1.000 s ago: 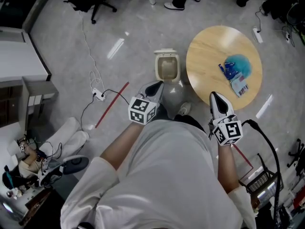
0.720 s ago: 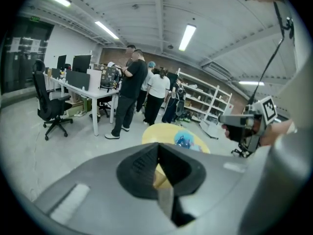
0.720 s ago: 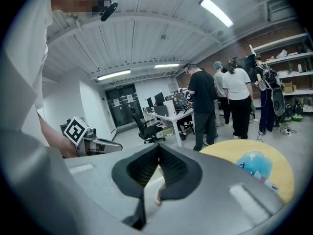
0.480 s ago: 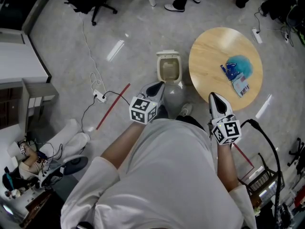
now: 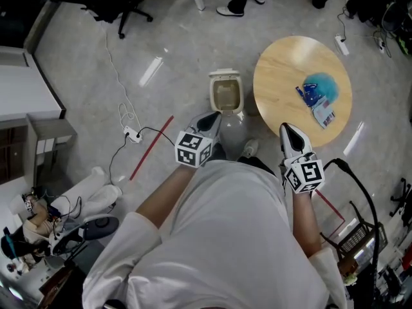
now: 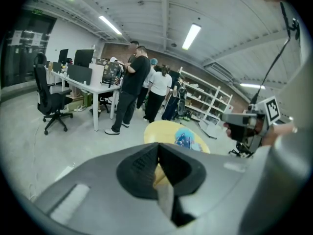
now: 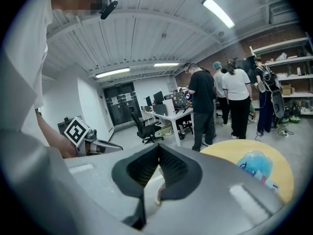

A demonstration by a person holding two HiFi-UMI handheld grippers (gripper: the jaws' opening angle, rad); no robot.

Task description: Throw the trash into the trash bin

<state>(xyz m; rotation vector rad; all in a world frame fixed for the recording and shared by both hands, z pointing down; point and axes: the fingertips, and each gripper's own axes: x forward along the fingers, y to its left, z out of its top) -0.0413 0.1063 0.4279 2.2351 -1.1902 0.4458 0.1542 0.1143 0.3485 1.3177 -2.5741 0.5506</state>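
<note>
Head view, step: the approach to the trash is judged to be in hand; nothing is held yet.
Head view, trash: a crumpled blue wrapper (image 5: 320, 87) and a small flat printed packet (image 5: 324, 116) just beside it are seen on the round pale wooden worktop (image 5: 277, 76), towards its right side.
Head view, bin: the small trash bin with a flipped-up beige lid (image 5: 226, 93) is found on the floor, just left of the worktop.
Head view, grippers: the left hand-held gripper (image 5: 207, 122) is held near the bin and the right hand-held gripper (image 5: 291, 134) at the worktop's near edge, both apart from the trash.
Head view, advice: the right jaws should be opened before the wrapper is reached, and the wrapper should be pinched across its bulk so that it is not pushed along the wood.
Head view, obstacles: a red tape strip (image 5: 151, 144) and a white cable with a power strip (image 5: 132, 132) are laid on the floor to the left, away from the bin.
Left gripper view, jaws: the left hand-held gripper (image 6: 157, 148) is seen closed, with nothing between its jaws.
Left gripper view, surroundings: the worktop (image 6: 166, 130) and wrapper (image 6: 185, 139) are shown ahead, with standing people (image 6: 133, 84) and a black office chair (image 6: 49, 99) beyond.
Right gripper view, jaws: the right hand-held gripper (image 7: 159, 148) is pressed shut and empty.
Right gripper view, trash: the wrapper (image 7: 257, 163) is seen off to the right, so a turn towards it is judged necessary.
</note>
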